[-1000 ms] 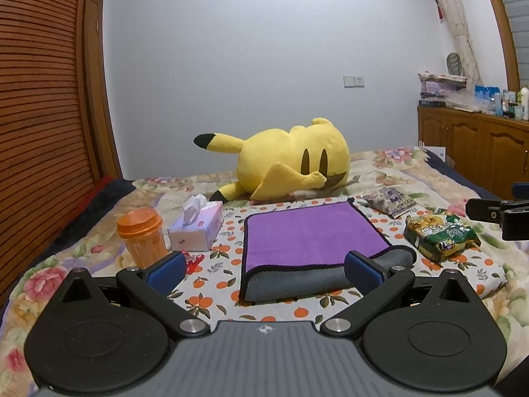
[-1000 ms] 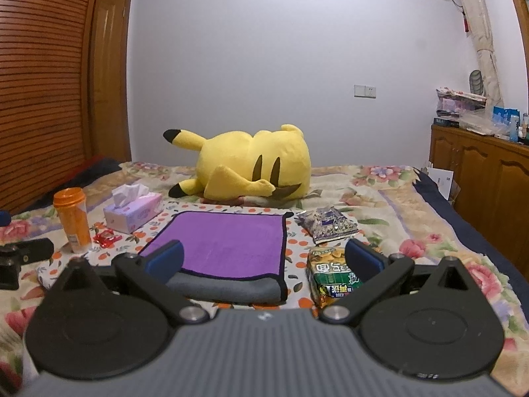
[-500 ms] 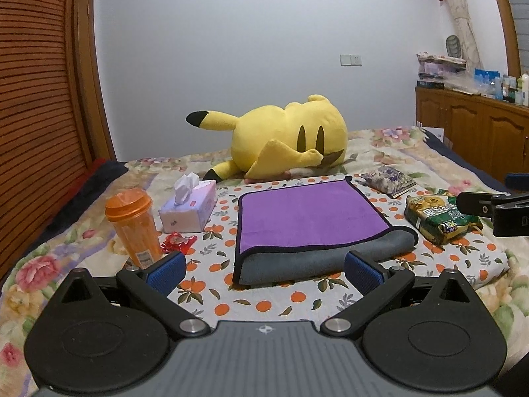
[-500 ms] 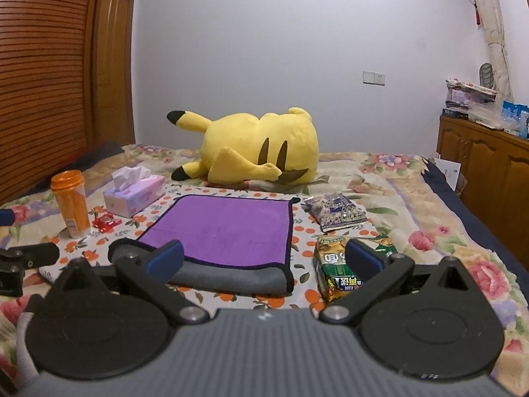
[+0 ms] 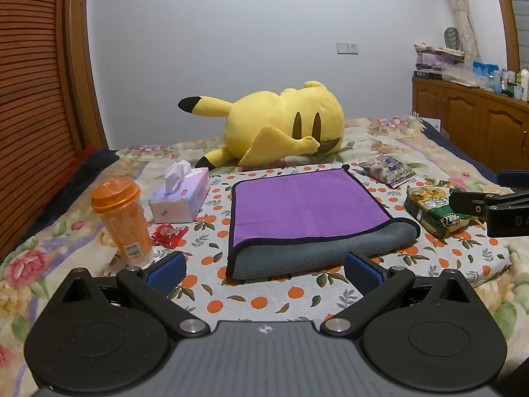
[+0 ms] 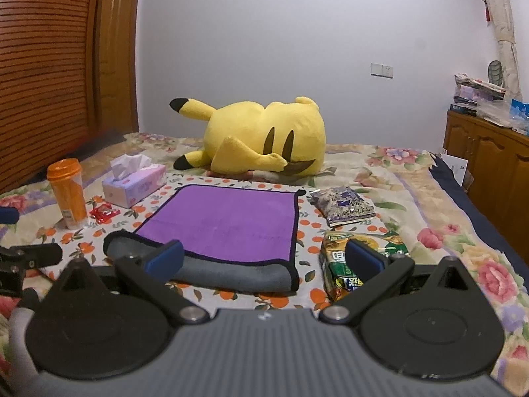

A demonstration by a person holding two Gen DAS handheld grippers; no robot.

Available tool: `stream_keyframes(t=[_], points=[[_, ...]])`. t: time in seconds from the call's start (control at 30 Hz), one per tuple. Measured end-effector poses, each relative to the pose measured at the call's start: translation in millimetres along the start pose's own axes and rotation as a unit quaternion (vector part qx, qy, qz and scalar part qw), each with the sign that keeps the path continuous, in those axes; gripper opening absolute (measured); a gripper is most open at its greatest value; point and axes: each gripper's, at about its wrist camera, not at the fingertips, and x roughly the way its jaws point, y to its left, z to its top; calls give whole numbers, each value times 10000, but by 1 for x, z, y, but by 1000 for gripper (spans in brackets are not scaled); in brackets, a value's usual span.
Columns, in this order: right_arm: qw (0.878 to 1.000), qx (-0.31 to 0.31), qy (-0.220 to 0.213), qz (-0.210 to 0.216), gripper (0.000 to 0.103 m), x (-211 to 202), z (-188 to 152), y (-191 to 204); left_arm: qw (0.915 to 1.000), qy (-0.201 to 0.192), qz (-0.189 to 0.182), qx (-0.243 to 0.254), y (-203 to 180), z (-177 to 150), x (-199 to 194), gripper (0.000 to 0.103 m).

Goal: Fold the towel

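Note:
A purple towel (image 5: 304, 208) with a grey underside lies folded in half on the orange-print cloth (image 5: 264, 297) on the bed, its rolled grey fold toward me. It also shows in the right wrist view (image 6: 224, 225). My left gripper (image 5: 264, 271) is open and empty, just short of the towel's near fold. My right gripper (image 6: 263, 259) is open and empty, above the towel's near right corner. The right gripper's tip shows at the left wrist view's right edge (image 5: 489, 208).
An orange bottle (image 5: 120, 218), a tissue box (image 5: 180, 198) and a red wrapper (image 5: 168, 235) stand left of the towel. Two snack bags (image 5: 436, 211) (image 5: 386, 172) lie to its right. A yellow plush (image 5: 281, 129) lies behind. A wooden cabinet (image 5: 472, 122) stands far right.
Both grippers have drawn back and up from the towel, so the fold now sits farther ahead of the fingers. The towel has not moved.

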Motion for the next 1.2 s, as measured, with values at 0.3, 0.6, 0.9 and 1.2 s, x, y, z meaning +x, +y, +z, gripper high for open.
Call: stream_keyframes(t=[0.3,0.6,0.9,1.2], points=[[9998,-111,158,92,103,16,2,1,9999,115,-66,-43,9,4,19,103],[9988,-239,359,225,103,36,4,3,9994,269,-204,-27,15,7,36,99],[9976,-295,489,396,103,56,9,1,9984,429,-377,-17,19,9,55,86],[9950,-284,773,565,92,79,11,-5,9975,577,-413,69,24,13,81,80]])
